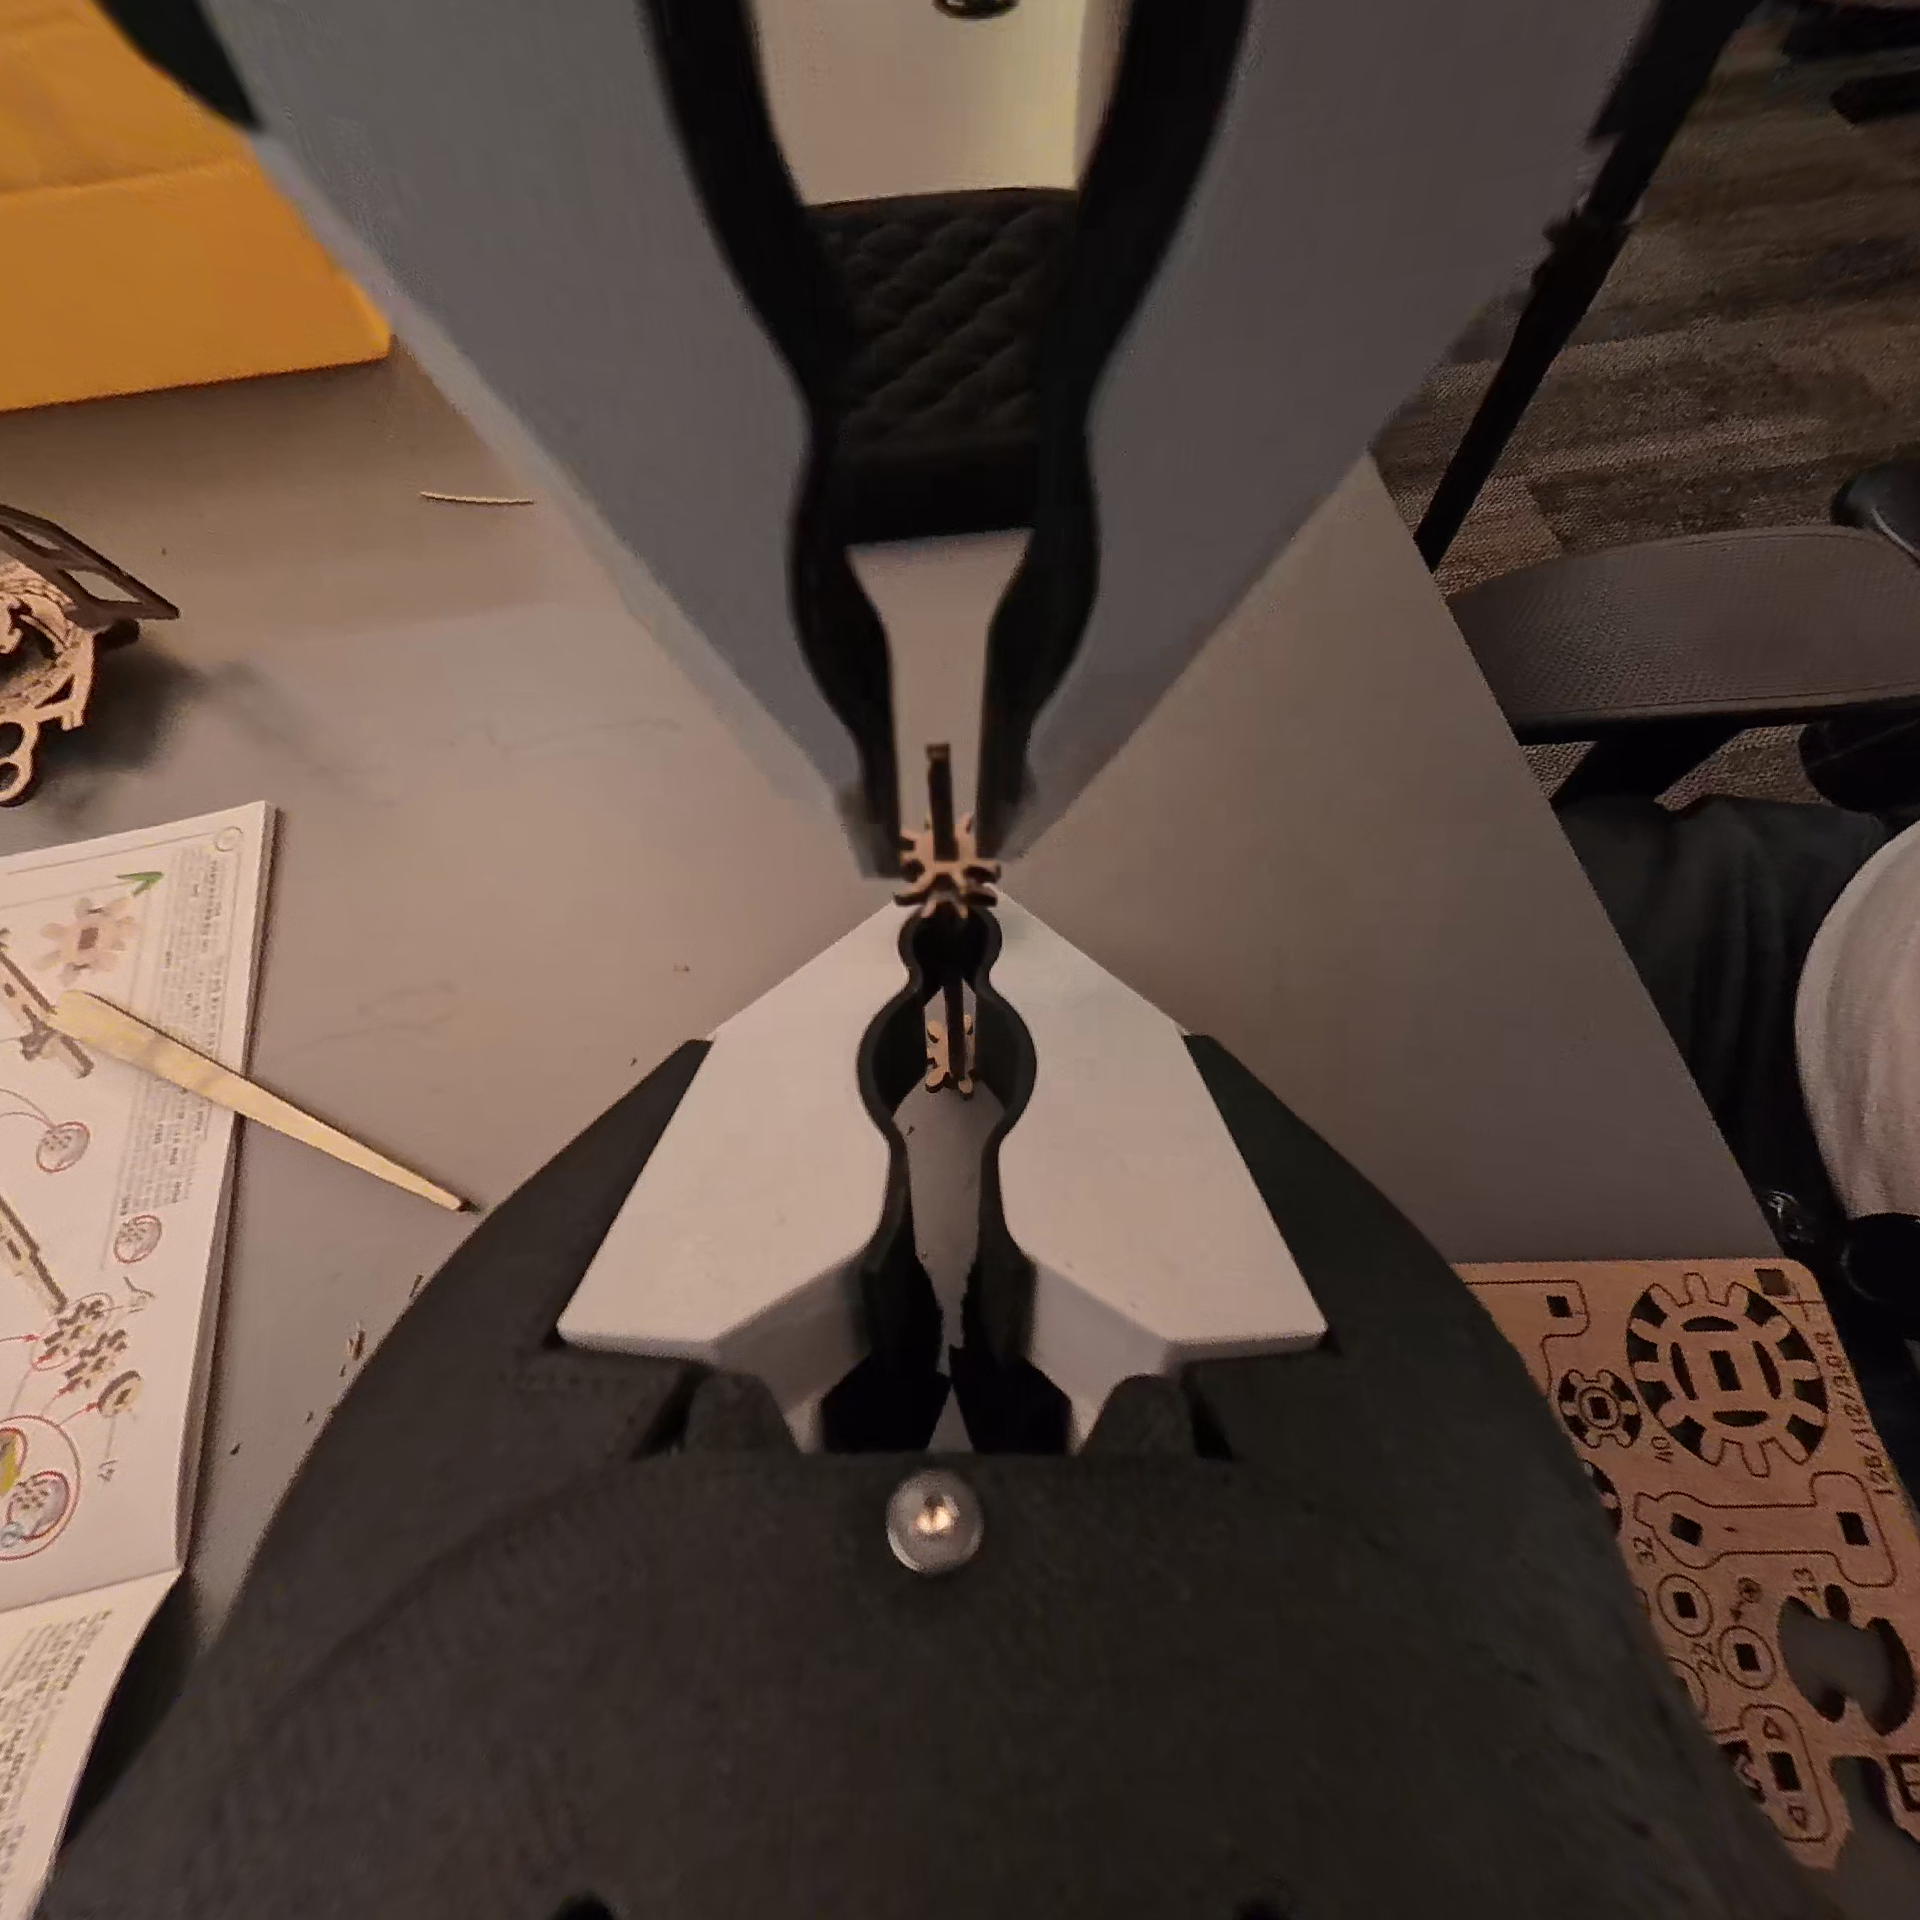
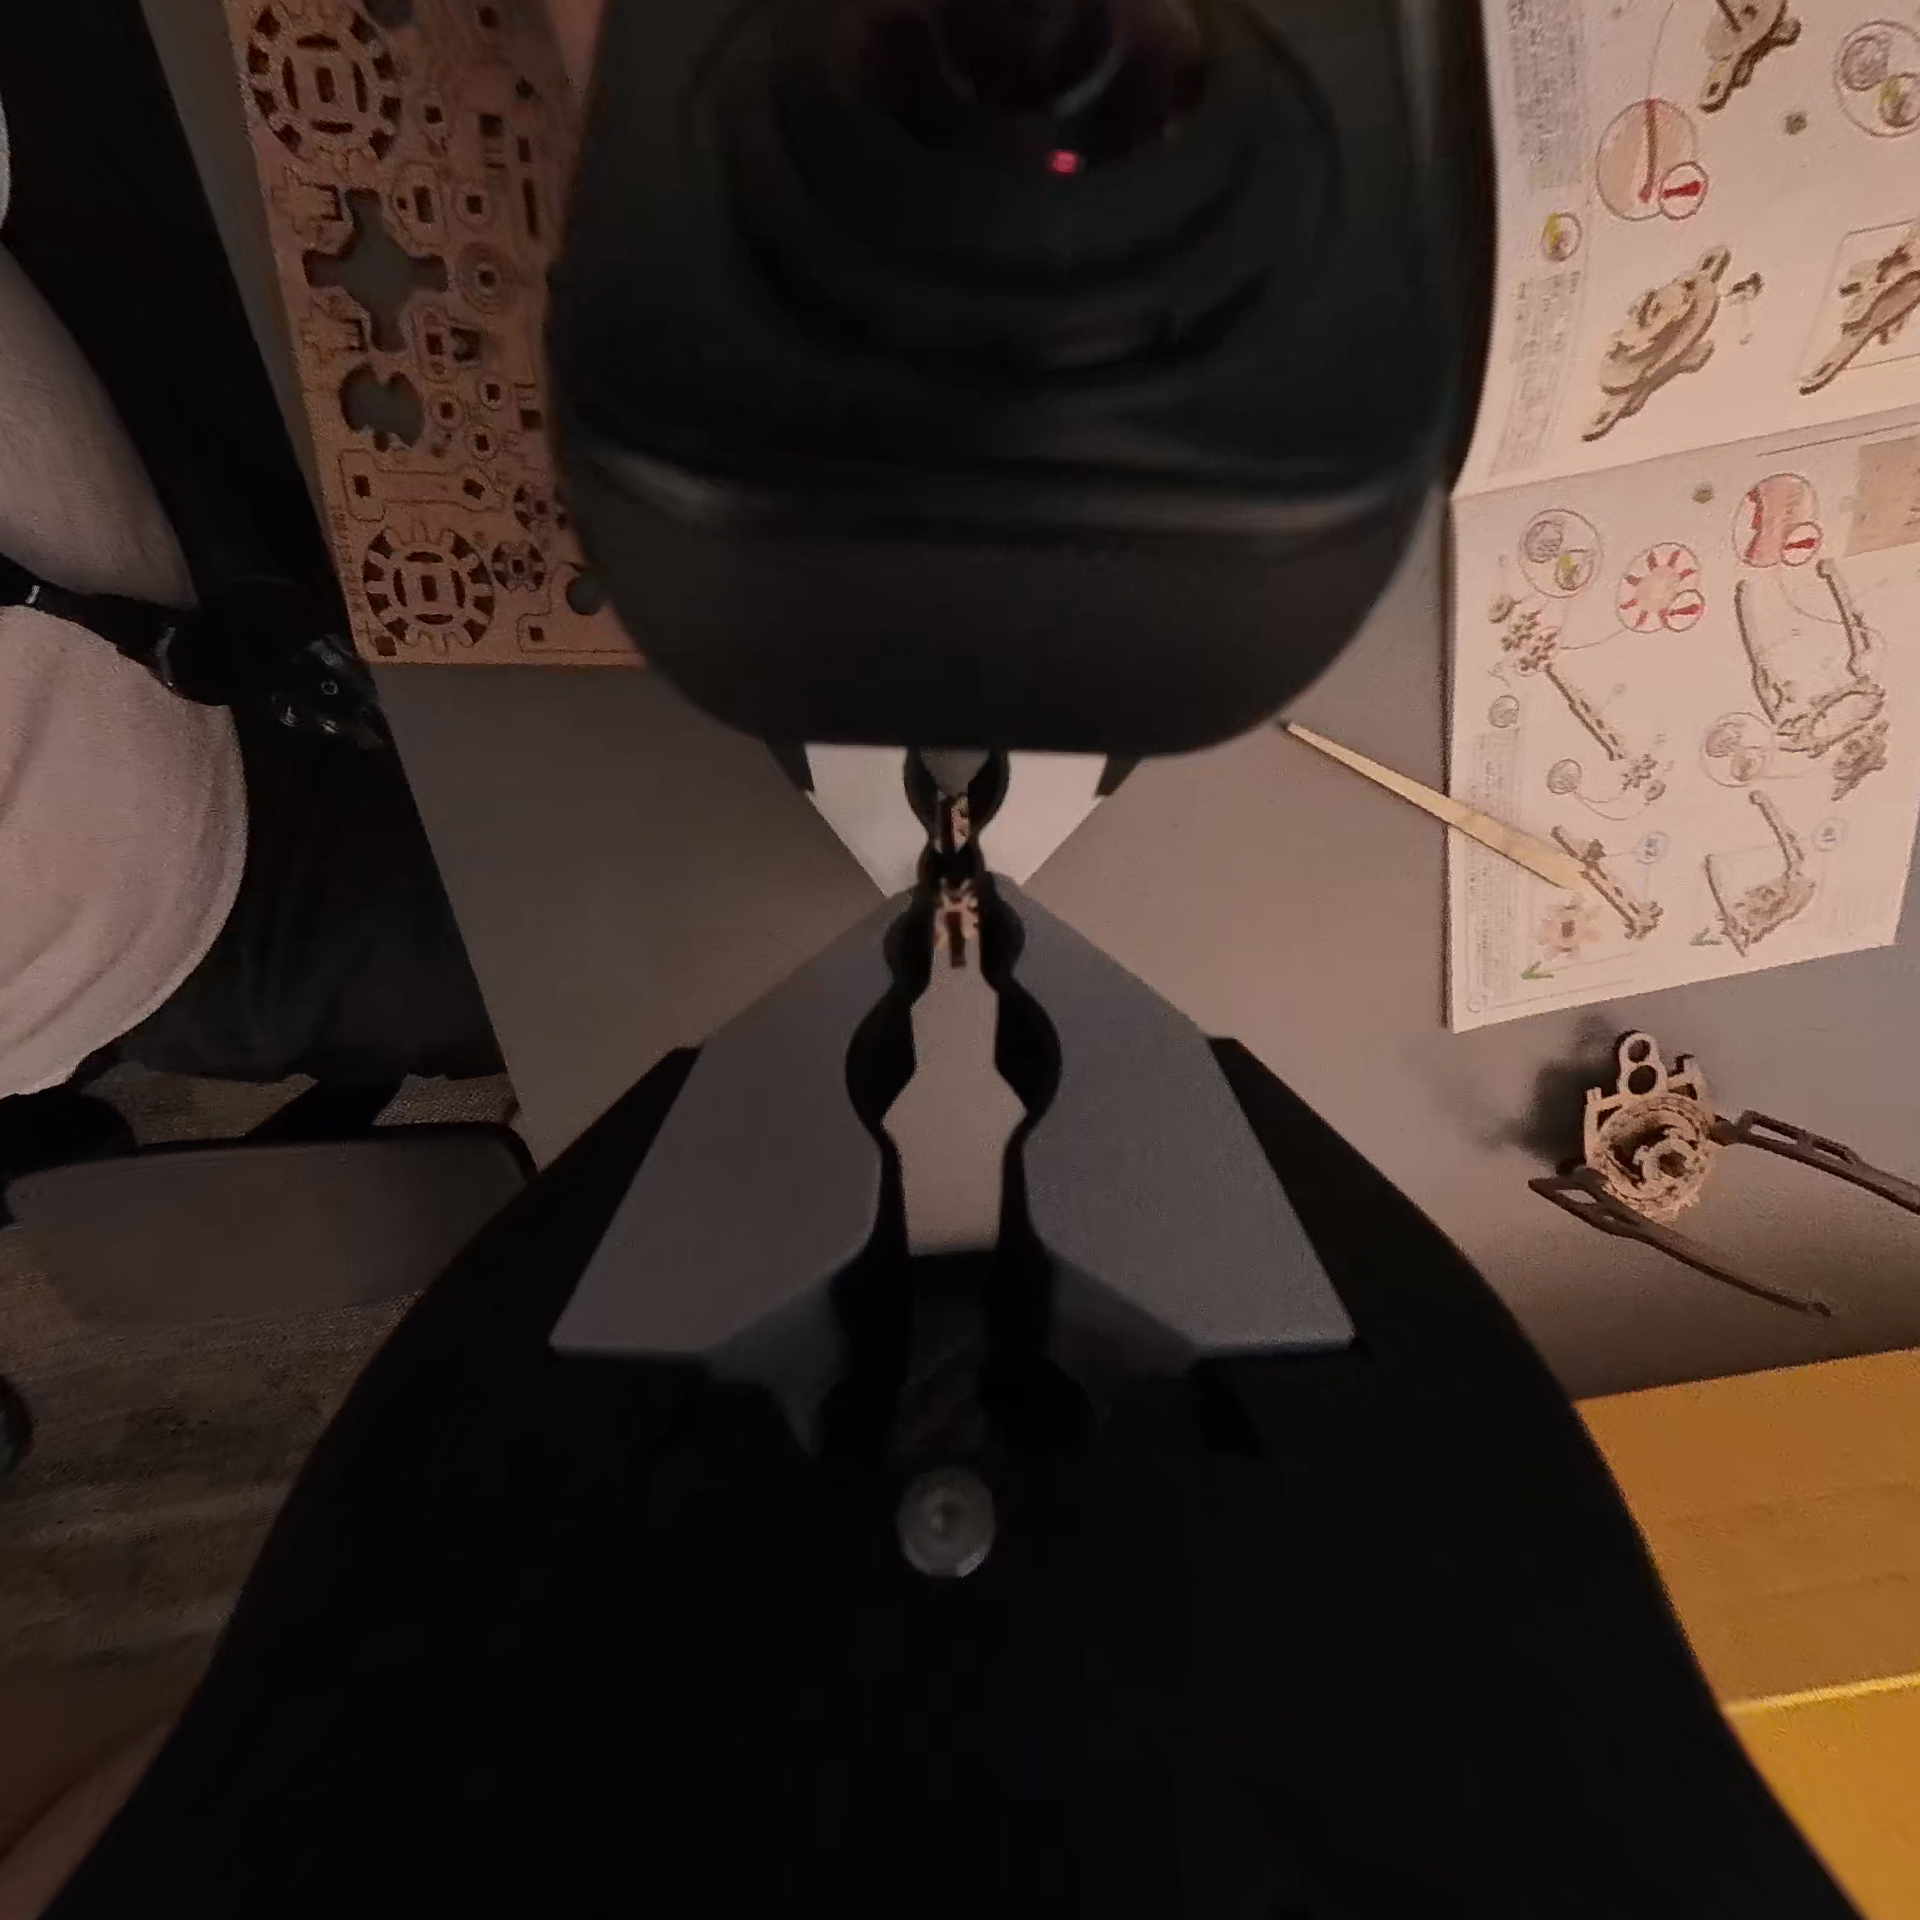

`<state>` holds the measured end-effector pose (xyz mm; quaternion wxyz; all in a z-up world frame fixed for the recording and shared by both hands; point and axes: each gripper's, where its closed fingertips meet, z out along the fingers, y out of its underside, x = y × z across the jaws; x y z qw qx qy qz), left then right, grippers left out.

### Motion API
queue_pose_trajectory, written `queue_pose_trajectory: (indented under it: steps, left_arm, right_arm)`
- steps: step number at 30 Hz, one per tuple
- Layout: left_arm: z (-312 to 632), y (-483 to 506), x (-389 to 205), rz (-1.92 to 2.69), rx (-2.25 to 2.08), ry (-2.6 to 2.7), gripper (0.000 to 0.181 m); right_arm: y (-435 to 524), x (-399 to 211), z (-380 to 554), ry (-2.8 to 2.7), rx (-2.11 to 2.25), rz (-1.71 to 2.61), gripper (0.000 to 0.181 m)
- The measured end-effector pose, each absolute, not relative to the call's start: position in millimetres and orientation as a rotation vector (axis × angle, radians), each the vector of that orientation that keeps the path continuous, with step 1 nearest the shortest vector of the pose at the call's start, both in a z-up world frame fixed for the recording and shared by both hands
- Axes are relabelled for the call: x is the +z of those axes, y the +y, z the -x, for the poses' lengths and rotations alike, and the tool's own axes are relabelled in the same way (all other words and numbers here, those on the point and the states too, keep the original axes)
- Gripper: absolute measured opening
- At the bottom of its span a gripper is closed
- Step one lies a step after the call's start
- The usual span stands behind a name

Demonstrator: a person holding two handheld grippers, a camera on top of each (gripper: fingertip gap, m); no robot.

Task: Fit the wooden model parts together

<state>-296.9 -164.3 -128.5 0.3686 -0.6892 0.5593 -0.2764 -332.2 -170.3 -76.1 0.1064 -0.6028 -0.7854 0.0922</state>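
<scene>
My left gripper (image 1: pixel 948 920) is shut on a thin dark wooden axle (image 1: pixel 940 779) that carries a small pale gear (image 1: pixel 951 1060) between the fingers. My right gripper (image 1: pixel 948 854) comes in from the top, tip to tip with the left. It is shut on another small pale gear (image 1: pixel 948 871), and the axle passes through this gear's middle. In the right wrist view, the right gripper (image 2: pixel 951 896) pinches that gear (image 2: pixel 954 914). The left gripper's black body (image 2: pixel 1018 364) fills the top, its fingertips just beyond. Both are held above the grey table (image 1: pixel 520 727).
An open instruction booklet (image 1: pixel 114 1143) with a wooden pick (image 1: pixel 260 1091) on it lies at the left. A part-built wooden model (image 1: pixel 52 665) and a yellow box (image 1: pixel 135 239) sit behind it. A laser-cut wooden sheet (image 1: pixel 1704 1455) is at the right, by the table edge and a chair (image 1: pixel 1683 623). About 6 centimeters separates my left fingertips from my right.
</scene>
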Motion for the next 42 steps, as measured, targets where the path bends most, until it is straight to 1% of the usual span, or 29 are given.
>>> queue_pose_trajectory:
  steps: [6,7,14,17,20,24,28,29,31,34,37,40,42]
  left_arm:
    - [297.2,-164.0,-129.3,1.765,-0.705,1.433,0.0]
    - [297.7,-164.3,-130.0,1.767,-0.705,1.435,0.0]
    - [299.8,-164.1,-129.1,1.754,-0.718,1.42,0.0]
    - [299.9,-164.9,-129.9,1.754,-0.722,1.425,0.0]
    - [300.5,-165.5,-133.9,1.762,-0.696,1.447,0.0]
    - [300.8,-165.3,-126.6,1.725,-0.713,1.417,0.0]
    - [301.9,-163.8,-120.2,1.703,-0.743,1.383,0.0]
    - [301.9,-164.0,-119.6,1.702,-0.75,1.38,0.0]
    - [301.5,-163.3,-116.2,1.689,-0.764,1.365,0.0]
    - [299.4,-164.8,-109.6,1.665,-0.818,1.341,0.0]
    - [299.4,-166.3,-109.2,1.663,-0.846,1.349,0.0]
    - [304.9,-160.7,-113.2,1.715,-0.866,1.341,0.009]
    - [308.5,-158.8,-114.0,1.735,-0.887,1.34,0.01]
  right_arm:
    - [-168.9,-89.9,325.3,-2.34,0.252,1.821,0.007]
    - [-167.8,-91.5,327.0,-2.331,0.255,1.819,0.003]
    - [-169.4,-90.3,332.7,-2.325,0.303,1.827,0.001]
    - [-167.8,-84.4,329.3,-2.336,0.26,1.8,0.001]
    - [-165.1,-97.2,323.6,-2.367,0.202,1.855,0.0]
    - [-164.3,-74.5,332.8,-2.297,0.248,1.772,0.002]
    - [-160.0,-65.6,326.9,-2.252,0.278,1.791,0.016]
    - [-159.1,-63.4,326.5,-2.234,0.287,1.783,0.017]
    - [-164.7,-64.5,327.4,-2.222,0.363,1.797,0.015]
    - [-166.3,-73.1,326.5,-2.237,0.373,1.803,0.002]
    - [-166.5,-72.1,328.9,-2.23,0.428,1.806,0.001]
    - [-158.7,-75.5,328.1,-2.231,0.375,1.846,0.001]
    - [-156.7,-77.2,328.6,-2.262,0.333,1.843,0.001]
